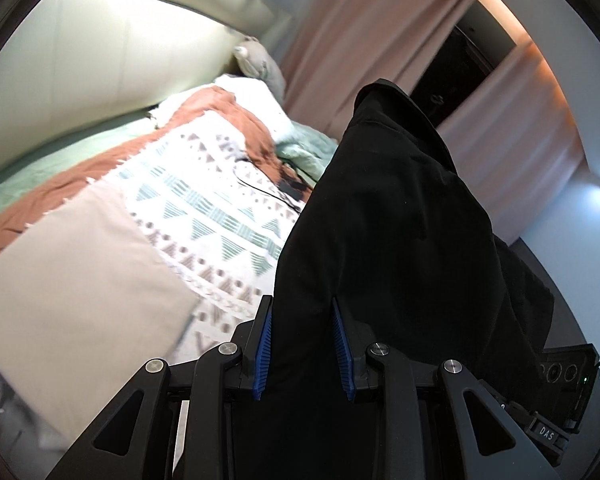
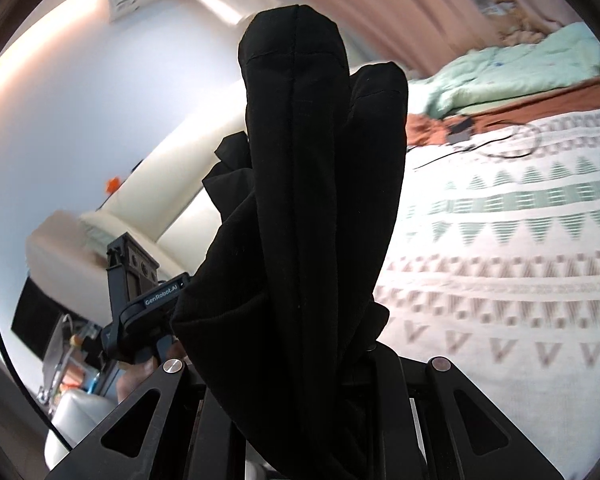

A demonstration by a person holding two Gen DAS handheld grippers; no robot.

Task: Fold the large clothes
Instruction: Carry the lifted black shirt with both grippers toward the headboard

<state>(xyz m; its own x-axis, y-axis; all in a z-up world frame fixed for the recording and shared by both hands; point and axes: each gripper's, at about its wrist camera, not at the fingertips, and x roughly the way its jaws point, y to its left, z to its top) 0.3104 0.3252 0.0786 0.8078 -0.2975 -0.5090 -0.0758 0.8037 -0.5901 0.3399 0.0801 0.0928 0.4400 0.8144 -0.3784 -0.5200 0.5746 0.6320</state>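
A large black garment (image 1: 400, 208) is held up in the air above a bed. My left gripper (image 1: 302, 312) is shut on a thick bunch of it between its blue pads (image 1: 262, 344). In the right wrist view the same black garment (image 2: 308, 200) drapes over my right gripper (image 2: 300, 360) and hides its fingers; it rises straight out of the jaws as if gripped. The other gripper's body (image 2: 144, 296) shows to the left, close beside the cloth.
A bed with a white patterned blanket (image 1: 204, 208) lies below, with a beige cloth (image 1: 72, 280), a rust-brown blanket (image 1: 228, 116), mint bedding (image 2: 512, 68) and a black cable with a small box (image 2: 500, 140). Pink curtains (image 1: 380, 32) hang behind. A white headboard (image 1: 80, 72) stands at the left.
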